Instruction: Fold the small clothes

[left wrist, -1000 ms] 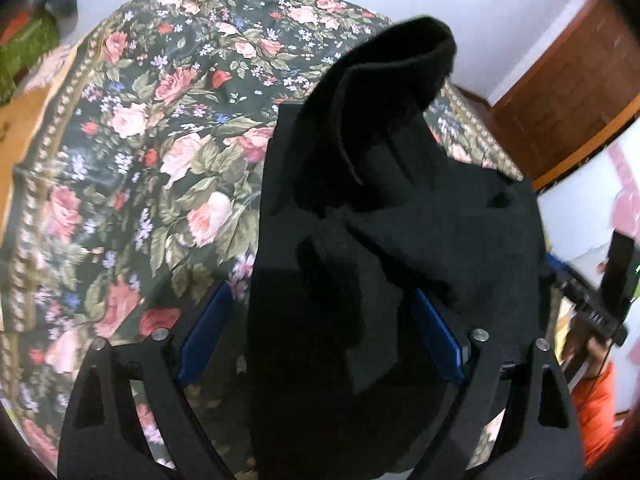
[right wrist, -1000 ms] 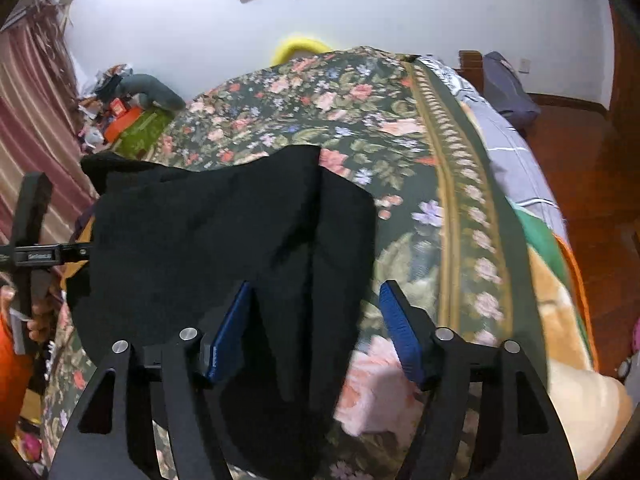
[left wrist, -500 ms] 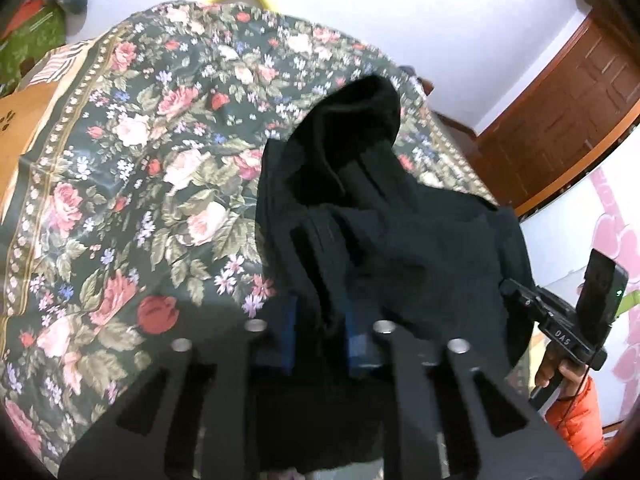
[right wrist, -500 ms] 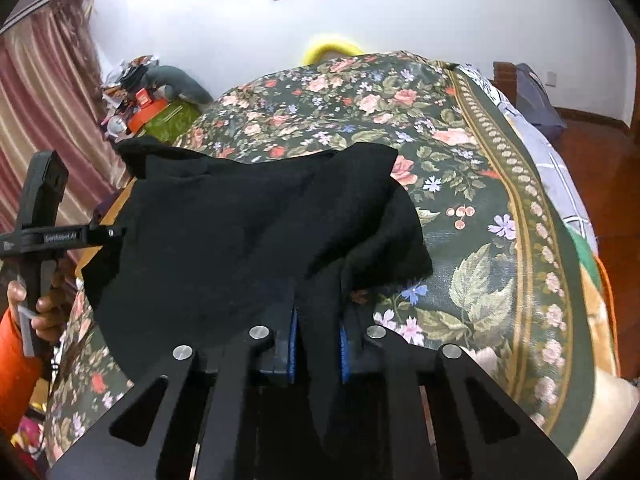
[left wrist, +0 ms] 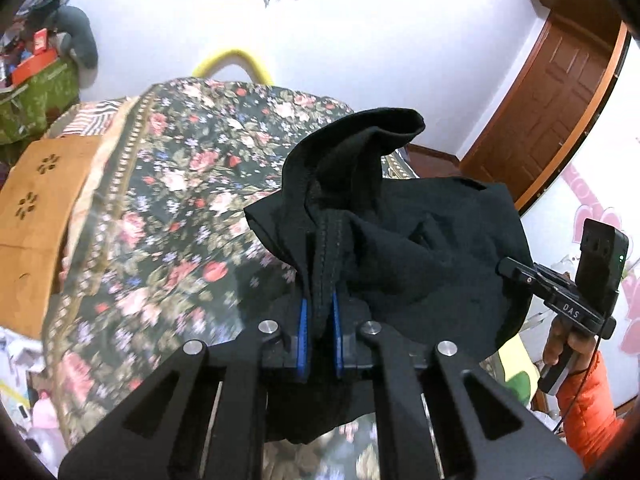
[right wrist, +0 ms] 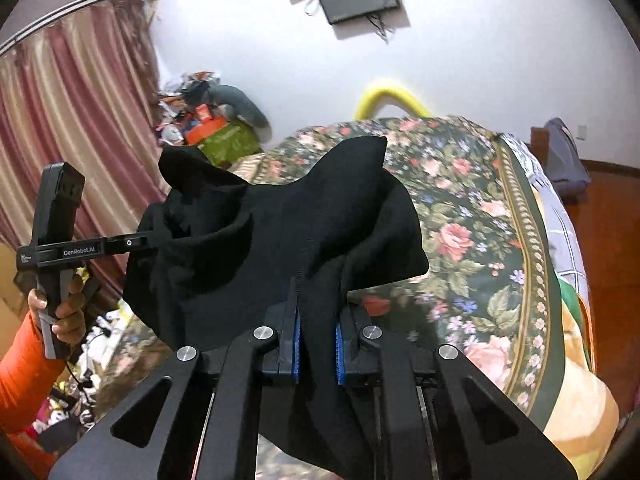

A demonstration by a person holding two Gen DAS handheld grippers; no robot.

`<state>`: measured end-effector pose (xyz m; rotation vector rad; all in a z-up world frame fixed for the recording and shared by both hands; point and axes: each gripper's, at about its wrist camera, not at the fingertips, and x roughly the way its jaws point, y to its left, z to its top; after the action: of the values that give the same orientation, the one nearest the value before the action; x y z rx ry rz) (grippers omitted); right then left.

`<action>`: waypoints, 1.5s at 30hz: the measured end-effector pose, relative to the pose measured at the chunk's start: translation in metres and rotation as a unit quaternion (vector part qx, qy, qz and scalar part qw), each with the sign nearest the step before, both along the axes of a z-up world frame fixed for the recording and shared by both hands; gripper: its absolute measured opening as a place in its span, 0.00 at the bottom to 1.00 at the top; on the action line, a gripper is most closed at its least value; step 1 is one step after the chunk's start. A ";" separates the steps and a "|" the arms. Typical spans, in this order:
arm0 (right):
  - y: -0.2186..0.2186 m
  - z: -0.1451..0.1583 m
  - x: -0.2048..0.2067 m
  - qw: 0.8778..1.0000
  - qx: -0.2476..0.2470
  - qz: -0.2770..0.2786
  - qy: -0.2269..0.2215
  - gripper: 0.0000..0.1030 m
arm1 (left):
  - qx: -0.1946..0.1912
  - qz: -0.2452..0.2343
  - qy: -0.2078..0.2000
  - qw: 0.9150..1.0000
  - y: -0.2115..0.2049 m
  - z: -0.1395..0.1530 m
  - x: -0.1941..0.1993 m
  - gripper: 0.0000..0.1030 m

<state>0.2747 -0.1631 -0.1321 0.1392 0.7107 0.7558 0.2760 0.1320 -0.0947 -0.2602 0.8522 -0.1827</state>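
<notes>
A black garment (left wrist: 420, 240) hangs bunched in the air above the floral bedspread (left wrist: 180, 200), stretched between both grippers. The jaws of my left gripper (left wrist: 319, 306) are closing, and its blue pads press a stitched seam of the cloth. In the right wrist view my right gripper (right wrist: 318, 320) is shut on another fold of the black garment (right wrist: 260, 232), over the bedspread (right wrist: 460, 208). Each view shows the other gripper at the far edge of the cloth, held by a hand in an orange sleeve (right wrist: 24, 368); its fingertips are hidden in the fabric.
A brown cut-out panel (left wrist: 36, 200) stands at the bed's left side. A yellow tube (left wrist: 232, 58) arches behind the bed by the white wall. A wooden door (left wrist: 560, 80) is at the right. Striped curtains (right wrist: 60, 100), a clutter pile (right wrist: 208, 128) and a grey bag (right wrist: 564, 156) surround the bed.
Both grippers went from open around the cloth to shut on it, then rose, lifting the garment off the bed. More wall and room show now.
</notes>
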 end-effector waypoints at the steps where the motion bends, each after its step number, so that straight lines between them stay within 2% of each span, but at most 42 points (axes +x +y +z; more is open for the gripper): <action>1: 0.003 0.003 -0.005 1.000 0.004 0.004 0.000 0.11 | 0.002 0.003 -0.001 1.000 0.004 0.003 -0.010 0.09; 5: 0.018 0.003 -0.028 1.000 0.010 0.024 0.005 0.11 | 0.000 0.014 0.000 1.000 0.017 0.006 -0.042 0.09; 8: 0.031 -0.008 -0.040 0.999 0.013 0.040 0.022 0.11 | -0.004 0.025 0.016 1.000 0.030 -0.004 -0.061 0.09; 13: 0.049 -0.043 -0.047 0.997 -0.005 0.052 0.062 0.11 | -0.024 0.036 0.077 0.996 0.051 -0.053 -0.075 0.09; 16: 0.049 -0.070 -0.042 0.995 -0.014 0.039 0.093 0.12 | -0.021 0.044 0.110 0.993 0.059 -0.084 -0.076 0.10; 19: 0.043 -0.085 -0.036 0.993 -0.019 0.021 0.111 0.16 | -0.032 0.059 0.133 0.989 0.074 -0.109 -0.075 0.14; 21: 0.040 -0.090 -0.036 0.993 -0.036 0.012 0.108 0.18 | -0.016 0.075 0.143 0.987 0.082 -0.118 -0.074 0.14; 23: 0.038 -0.091 -0.036 0.994 -0.054 0.008 0.099 0.20 | -0.004 0.083 0.144 0.986 0.087 -0.120 -0.074 0.30; 25: 0.036 -0.088 -0.039 0.994 -0.067 0.002 0.083 0.24 | 0.009 0.091 0.134 0.987 0.091 -0.115 -0.075 0.34; 27: 0.034 -0.082 -0.041 0.995 -0.076 -0.003 0.064 0.27 | 0.046 0.098 0.121 0.987 0.089 -0.108 -0.074 0.34; 28: 0.033 -0.078 -0.040 0.996 -0.077 -0.003 0.053 0.32 | 0.060 0.093 0.114 0.987 0.087 -0.105 -0.072 0.34; 30: 0.036 -0.072 -0.039 0.996 -0.077 -0.003 0.038 0.42 | 0.073 0.078 0.101 0.989 0.083 -0.100 -0.065 0.42; 32: 0.039 -0.070 -0.034 0.997 -0.074 0.001 0.022 0.45 | 0.081 0.064 0.089 0.991 0.076 -0.098 -0.056 0.62; 34: 0.045 -0.073 -0.025 0.997 -0.074 0.002 0.021 0.45 | 0.095 0.044 0.090 0.990 0.066 -0.102 -0.047 0.68; 36: 0.053 -0.081 -0.014 0.997 -0.078 -0.001 0.028 0.45 | 0.101 0.035 0.105 0.989 0.058 -0.113 -0.037 0.68; 39: 0.061 -0.097 -0.003 0.996 -0.082 -0.004 0.043 0.45 | 0.089 0.028 0.112 0.989 0.053 -0.124 -0.030 0.65; 40: 0.063 -0.101 0.000 0.996 -0.081 -0.004 0.049 0.45 | 0.082 0.025 0.109 0.990 0.053 -0.124 -0.029 0.53; 41: 0.064 -0.104 0.001 0.996 -0.076 -0.003 0.052 0.44 | 0.066 0.019 0.106 0.992 0.053 -0.125 -0.030 0.35; 43: 0.065 -0.106 0.001 0.996 -0.070 0.000 0.049 0.25 | 0.040 0.003 0.109 0.993 0.052 -0.125 -0.030 0.13; 45: 0.066 -0.104 0.000 0.997 -0.068 0.006 0.039 0.11 | 0.054 -0.001 0.099 0.994 0.048 -0.121 -0.033 0.11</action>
<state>0.2747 -0.0972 -0.2365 0.0414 0.8363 0.7133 0.2435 0.1800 -0.2159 -0.1770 1.0557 -0.1135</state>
